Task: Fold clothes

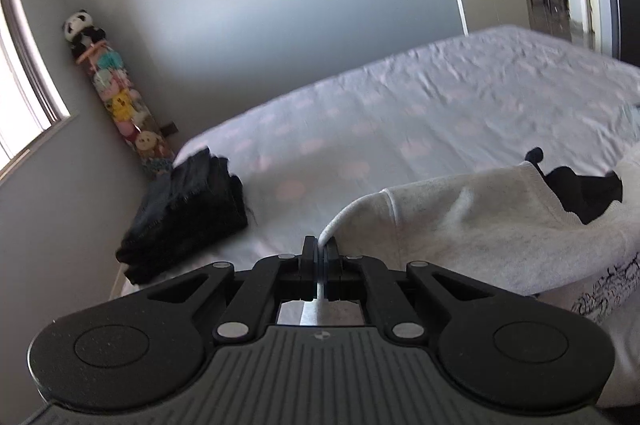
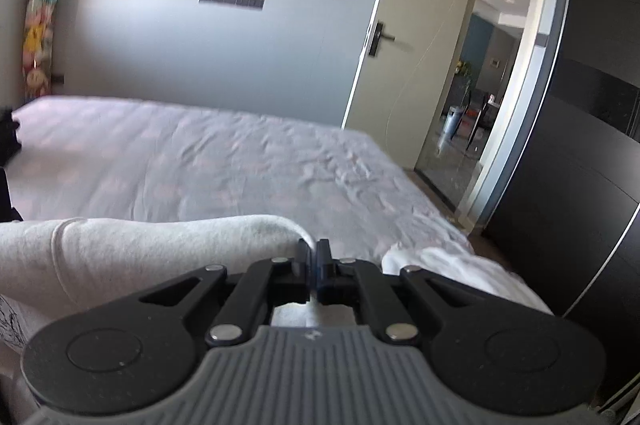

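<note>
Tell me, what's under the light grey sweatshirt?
Under the light grey sweatshirt lies the pale patterned bedsheet, and a white printed cloth peeks out. Anything further underneath is covered.

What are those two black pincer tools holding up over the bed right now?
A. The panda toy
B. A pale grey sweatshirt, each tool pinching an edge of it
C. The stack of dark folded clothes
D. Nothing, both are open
B: the left gripper and the right gripper are each shut on an edge of the pale grey sweatshirt, while the dark folded stack lies untouched on the bed.
</note>
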Demonstrator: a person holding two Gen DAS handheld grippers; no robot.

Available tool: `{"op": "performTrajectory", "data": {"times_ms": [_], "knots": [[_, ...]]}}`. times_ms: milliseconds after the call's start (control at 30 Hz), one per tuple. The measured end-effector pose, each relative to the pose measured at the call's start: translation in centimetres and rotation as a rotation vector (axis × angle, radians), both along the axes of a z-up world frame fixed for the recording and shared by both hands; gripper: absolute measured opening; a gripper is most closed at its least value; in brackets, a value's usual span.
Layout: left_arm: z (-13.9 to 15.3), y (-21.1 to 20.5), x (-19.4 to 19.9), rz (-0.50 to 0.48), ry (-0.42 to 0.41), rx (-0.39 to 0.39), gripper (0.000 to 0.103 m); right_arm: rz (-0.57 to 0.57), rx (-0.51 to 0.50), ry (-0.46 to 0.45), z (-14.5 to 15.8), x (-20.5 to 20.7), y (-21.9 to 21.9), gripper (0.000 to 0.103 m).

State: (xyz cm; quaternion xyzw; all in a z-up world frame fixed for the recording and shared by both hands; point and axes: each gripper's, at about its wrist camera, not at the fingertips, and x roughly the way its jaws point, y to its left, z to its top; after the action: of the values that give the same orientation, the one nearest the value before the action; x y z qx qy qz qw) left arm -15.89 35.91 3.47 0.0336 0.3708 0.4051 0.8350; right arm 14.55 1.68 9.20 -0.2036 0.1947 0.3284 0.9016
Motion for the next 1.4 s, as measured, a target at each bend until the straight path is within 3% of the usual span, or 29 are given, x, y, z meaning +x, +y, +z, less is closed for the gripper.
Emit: {"op": "performTrajectory", "data": {"times_ms": [167, 233, 367, 500, 533, 567, 633, 767, 833, 933, 1067, 1167, 1300, 1333, 1400], "knots": [[-7.0, 1.9, -1.0, -0.061, 0.198, -0.124, 0.003, 0.006, -0.176, 0.167, -6.4, 2.4, 1.2, 0.003], [-9.8, 2.7, -1.4, -0.086, 0.277, -0.173, 0.003, 0.032, -0.268, 0.225, -10.3, 1.5, 1.2, 0.003], [-13.0, 3.8, -1.0, -0.093, 0.343, -0.207, 0.004, 0.071, -0.439, 0.332, -15.9, 2.3, 1.0, 0.004], [-14.1, 5.3, -0.6, -0.128, 0.378, -0.261, 0.007, 0.129, -0.521, 0.336, -16.8, 1.9, 1.3, 0.012], [-14.4, 5.5, -0.7, -0.132, 0.373, -0.273, 0.007, 0.141, -0.510, 0.317, -16.1, 1.7, 1.4, 0.021], [-14.4, 5.8, -0.8, -0.142, 0.364, -0.291, 0.007, 0.162, -0.488, 0.305, -15.4, 1.5, 1.7, 0.037], [-14.6, 6.3, -0.8, -0.167, 0.348, -0.324, 0.008, 0.229, -0.417, 0.289, -13.6, 1.1, 2.6, 0.044], [-15.1, 7.2, -0.7, -0.216, 0.341, -0.369, 0.018, 0.397, -0.311, 0.313, -12.2, -0.1, 6.7, 0.045], [-15.0, 7.7, -0.7, -0.241, 0.329, -0.390, 0.020, 0.472, -0.311, 0.401, -13.5, -0.8, 9.4, 0.046], [-14.4, 8.4, -0.8, -0.273, 0.294, -0.430, 0.031, 0.540, -0.407, 0.484, -16.8, -1.4, 13.1, 0.047], [-14.1, 10.1, -0.8, -0.270, 0.231, -0.495, 0.058, 0.572, -0.537, 0.594, -20.6, -0.6, 15.3, 0.058], [-14.4, 11.7, -0.6, -0.271, 0.170, -0.592, 0.058, 0.564, -0.582, 0.716, -22.5, 0.7, 15.4, 0.060], [-14.5, 13.2, -0.3, -0.302, 0.094, -0.722, 0.058, 0.547, -0.562, 0.816, -23.1, 1.6, 14.3, 0.059], [-14.2, 13.6, -0.4, -0.310, 0.068, -0.749, 0.058, 0.544, -0.555, 0.840, -23.2, 1.7, 14.0, 0.057], [-13.7, 14.5, -0.4, -0.311, 0.009, -0.806, 0.059, 0.539, -0.525, 0.876, -22.9, 1.8, 13.2, 0.044]]}}
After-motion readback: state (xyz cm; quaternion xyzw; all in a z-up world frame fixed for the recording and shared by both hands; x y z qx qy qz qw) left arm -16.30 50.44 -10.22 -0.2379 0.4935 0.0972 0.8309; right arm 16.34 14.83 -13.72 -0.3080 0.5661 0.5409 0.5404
